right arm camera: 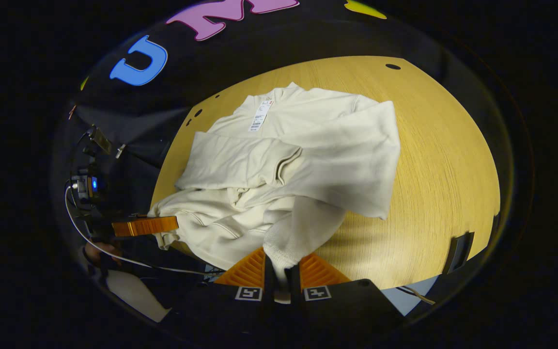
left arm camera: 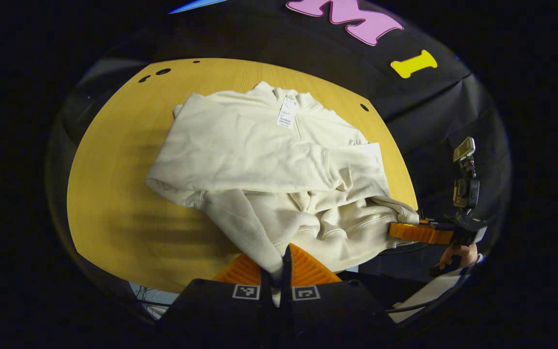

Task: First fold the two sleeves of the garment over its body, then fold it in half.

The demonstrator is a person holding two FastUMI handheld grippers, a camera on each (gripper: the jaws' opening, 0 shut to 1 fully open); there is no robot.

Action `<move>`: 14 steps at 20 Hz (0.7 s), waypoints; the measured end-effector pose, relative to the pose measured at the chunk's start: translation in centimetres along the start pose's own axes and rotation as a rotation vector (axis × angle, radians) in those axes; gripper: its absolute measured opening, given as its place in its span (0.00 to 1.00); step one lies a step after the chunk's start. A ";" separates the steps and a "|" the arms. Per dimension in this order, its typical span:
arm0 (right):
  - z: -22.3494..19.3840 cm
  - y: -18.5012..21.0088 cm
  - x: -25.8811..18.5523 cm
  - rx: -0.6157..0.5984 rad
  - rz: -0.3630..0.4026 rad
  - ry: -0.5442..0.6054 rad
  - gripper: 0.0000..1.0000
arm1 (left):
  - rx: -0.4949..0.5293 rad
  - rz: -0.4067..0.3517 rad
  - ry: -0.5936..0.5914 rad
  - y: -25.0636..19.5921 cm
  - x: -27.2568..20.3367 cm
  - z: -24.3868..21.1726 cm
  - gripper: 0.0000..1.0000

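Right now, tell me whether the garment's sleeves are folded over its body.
Folded: on the cream garment both sleeves lie crossed over the body, cuffs near the middle. The half fold isn't done.

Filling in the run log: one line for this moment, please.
phase: half fold | sleeves: folded over garment | left gripper: shut on hem | right gripper: shut on hem

left hand-held gripper (left arm camera: 275, 271): clamped | right hand-held gripper (right arm camera: 281, 274): clamped
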State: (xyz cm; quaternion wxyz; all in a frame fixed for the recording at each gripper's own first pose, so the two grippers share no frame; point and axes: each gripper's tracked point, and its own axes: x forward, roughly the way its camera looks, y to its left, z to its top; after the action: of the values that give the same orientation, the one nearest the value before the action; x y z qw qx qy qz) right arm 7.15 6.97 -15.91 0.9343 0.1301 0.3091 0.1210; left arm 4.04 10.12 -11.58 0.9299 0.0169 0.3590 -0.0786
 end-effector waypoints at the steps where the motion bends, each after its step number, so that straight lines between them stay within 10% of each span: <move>1: 1.3 0.3 -0.2 0.021 0.015 -0.023 0.16 | -0.005 -0.002 -0.011 0.1 -0.1 0.7 0.10; 14: 12.3 2.0 1.2 0.106 0.066 -0.193 0.16 | 0.030 -0.005 -0.155 0.1 0.9 11.7 0.10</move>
State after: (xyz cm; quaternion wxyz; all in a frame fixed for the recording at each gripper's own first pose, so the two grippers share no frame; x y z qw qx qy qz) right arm 15.27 7.17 -6.35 0.9470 0.2005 0.2193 0.1221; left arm 12.50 9.11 -3.52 0.9544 0.0240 0.2846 -0.0873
